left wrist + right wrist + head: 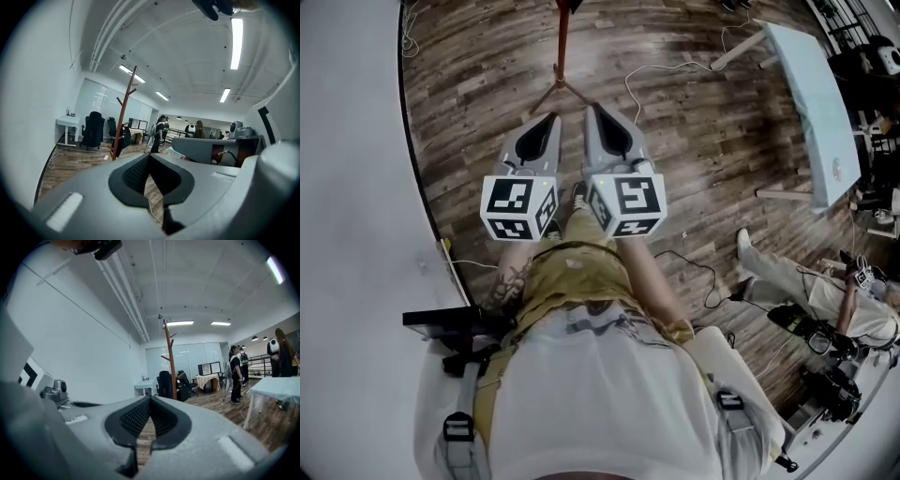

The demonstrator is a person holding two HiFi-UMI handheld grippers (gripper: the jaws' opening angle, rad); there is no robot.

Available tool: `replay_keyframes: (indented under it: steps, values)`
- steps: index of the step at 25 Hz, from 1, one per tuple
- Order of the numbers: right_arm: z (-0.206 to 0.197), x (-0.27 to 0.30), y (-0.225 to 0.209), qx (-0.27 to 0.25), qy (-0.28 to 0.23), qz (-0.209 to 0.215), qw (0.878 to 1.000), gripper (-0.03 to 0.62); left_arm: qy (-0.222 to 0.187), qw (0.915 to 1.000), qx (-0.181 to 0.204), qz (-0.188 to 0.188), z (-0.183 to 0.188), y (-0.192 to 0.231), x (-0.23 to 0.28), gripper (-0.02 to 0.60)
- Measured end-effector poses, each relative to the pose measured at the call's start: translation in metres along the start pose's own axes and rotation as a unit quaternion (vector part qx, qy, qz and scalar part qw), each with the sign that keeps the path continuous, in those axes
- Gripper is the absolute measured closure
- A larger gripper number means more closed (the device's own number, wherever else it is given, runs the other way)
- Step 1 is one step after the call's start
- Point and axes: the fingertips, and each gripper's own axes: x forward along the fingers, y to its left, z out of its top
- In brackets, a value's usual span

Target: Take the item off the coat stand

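A reddish-brown wooden coat stand (123, 119) stands some way ahead on the wood floor, its pole (169, 357) bare at the top pegs. A dark item (183, 386) hangs low on it, beside the pole (122, 140). In the head view only the stand's foot (562, 66) shows, at the top edge. My left gripper (546, 120) and right gripper (595, 111) are held side by side in front of the person's body, both pointing at the stand and well short of it. Both are shut with nothing between the pads (136, 171) (136, 416).
A white wall (347, 187) runs along the left. A white table (814, 103) stands at the right, and a person sits on the floor (825, 291) near it. Cables (694, 267) trail over the floor. A black office chair (93, 130) and standing people (236, 373) are beyond the stand.
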Motion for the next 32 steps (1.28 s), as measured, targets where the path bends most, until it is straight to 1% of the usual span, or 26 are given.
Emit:
replay_keyframes:
  steps: [4,7,10,15,24,28,32]
  values:
    - [0.010,0.029,-0.025,-0.002,-0.009,0.018,1.000,0.597,-0.013,0.9998,0.009,0.013,0.018,0.005,0.038,0.581]
    - [0.017,0.051,-0.061,-0.001,-0.013,0.028,1.000,0.597,-0.019,0.9995,0.020,0.017,0.029,-0.003,0.081,0.581]
    - [0.025,0.062,-0.082,0.003,-0.014,0.034,0.999,0.597,-0.024,0.9992,0.023,0.020,0.038,-0.009,0.102,0.581]
    - [0.029,0.073,-0.089,0.011,-0.007,0.046,0.999,0.597,-0.023,0.9989,0.026,0.032,0.046,-0.007,0.111,0.581]
    - [0.028,0.088,-0.105,0.033,0.017,0.064,0.997,0.597,0.006,0.9983,0.026,0.051,0.052,-0.005,0.133,0.581]
    - [0.025,0.092,-0.116,0.037,0.019,0.057,0.997,0.597,0.015,0.9985,0.022,0.048,0.049,-0.004,0.144,0.581]
    - [0.012,0.125,-0.132,0.028,0.001,0.052,0.998,0.597,0.017,0.9993,0.014,0.031,0.033,0.018,0.187,0.581]
